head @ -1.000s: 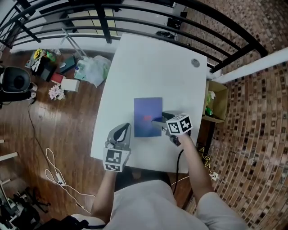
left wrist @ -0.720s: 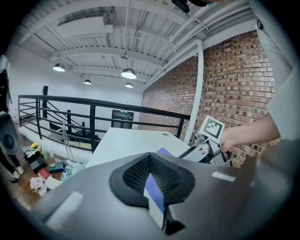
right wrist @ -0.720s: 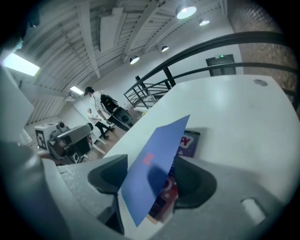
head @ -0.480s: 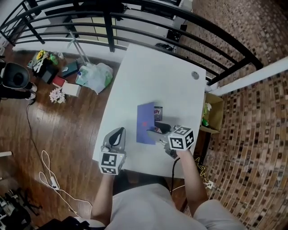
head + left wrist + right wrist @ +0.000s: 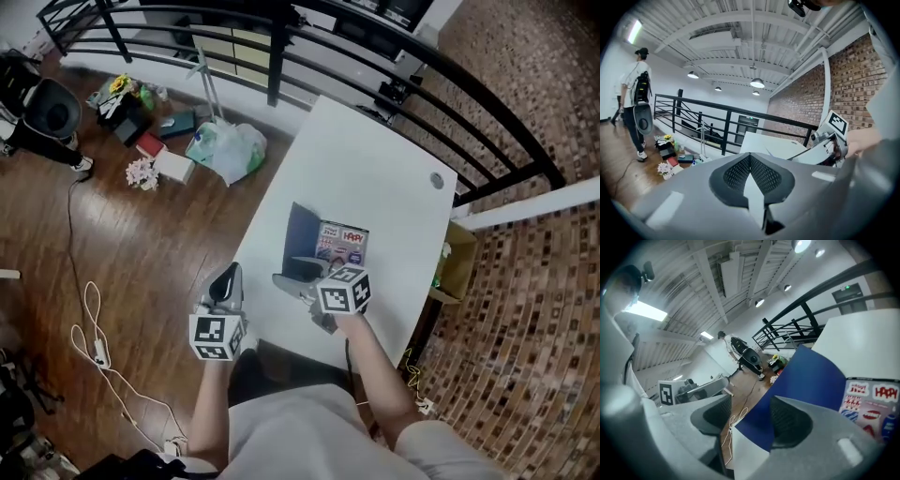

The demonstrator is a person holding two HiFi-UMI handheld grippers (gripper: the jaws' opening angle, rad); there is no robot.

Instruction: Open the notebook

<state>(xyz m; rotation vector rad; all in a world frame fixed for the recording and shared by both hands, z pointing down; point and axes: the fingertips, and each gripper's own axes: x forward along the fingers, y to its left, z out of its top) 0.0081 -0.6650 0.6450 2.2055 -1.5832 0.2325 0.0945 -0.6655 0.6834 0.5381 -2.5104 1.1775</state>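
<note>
Though the jaws of your right gripper (image 5: 751, 405) stand partly spread, a blue cover (image 5: 806, 380) runs up between them, close against the right-hand pad. It is raised off the notebook (image 5: 323, 255), baring a sticker-printed page (image 5: 345, 244), near the white table's (image 5: 375, 159) front edge. Your left gripper (image 5: 750, 159), jaws pressed together on nothing, hangs just off that edge.

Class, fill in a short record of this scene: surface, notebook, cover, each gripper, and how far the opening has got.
surface: white table
book: notebook lies on the table, colourful printed page showing
cover: blue cover raised, standing steeply
right: right gripper has its jaws apart, with the cover's edge between them, apparently not pinched
left: left gripper shut, empty, beyond the table's left edge over the wooden floor
progress: partly open; cover not yet laid flat
</note>
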